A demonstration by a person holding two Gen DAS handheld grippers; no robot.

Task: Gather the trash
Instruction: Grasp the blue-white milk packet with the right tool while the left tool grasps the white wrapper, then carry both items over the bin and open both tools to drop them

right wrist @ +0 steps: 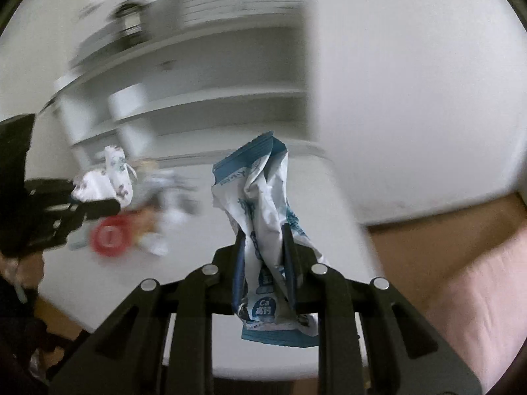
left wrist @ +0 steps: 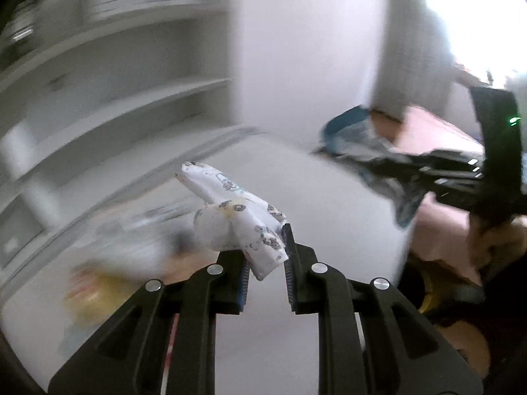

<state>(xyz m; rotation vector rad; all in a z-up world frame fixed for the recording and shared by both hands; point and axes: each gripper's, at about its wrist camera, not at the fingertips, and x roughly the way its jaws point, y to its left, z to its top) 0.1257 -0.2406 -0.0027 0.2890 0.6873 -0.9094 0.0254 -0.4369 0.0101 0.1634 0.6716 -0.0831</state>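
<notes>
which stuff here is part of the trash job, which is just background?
Job:
- white patterned wrapper in left tongs
- blue-white snack packet in right tongs
- blurred litter on table, including red round item

Background:
- white shelving
- white table
- wall

blue-white wrapper (right wrist: 263, 230): "Ca" | red lid (right wrist: 108, 235): possibly "1"

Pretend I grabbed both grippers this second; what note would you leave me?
Left gripper: shut on a white wrapper, lifted off the table.
Right gripper: shut on a blue wrapper, also in the air.
Done: two pieces picked up.
Left: both still need dropping somewhere; no bin is in view. More blurred litter lies on the table, including a red lid.
</notes>
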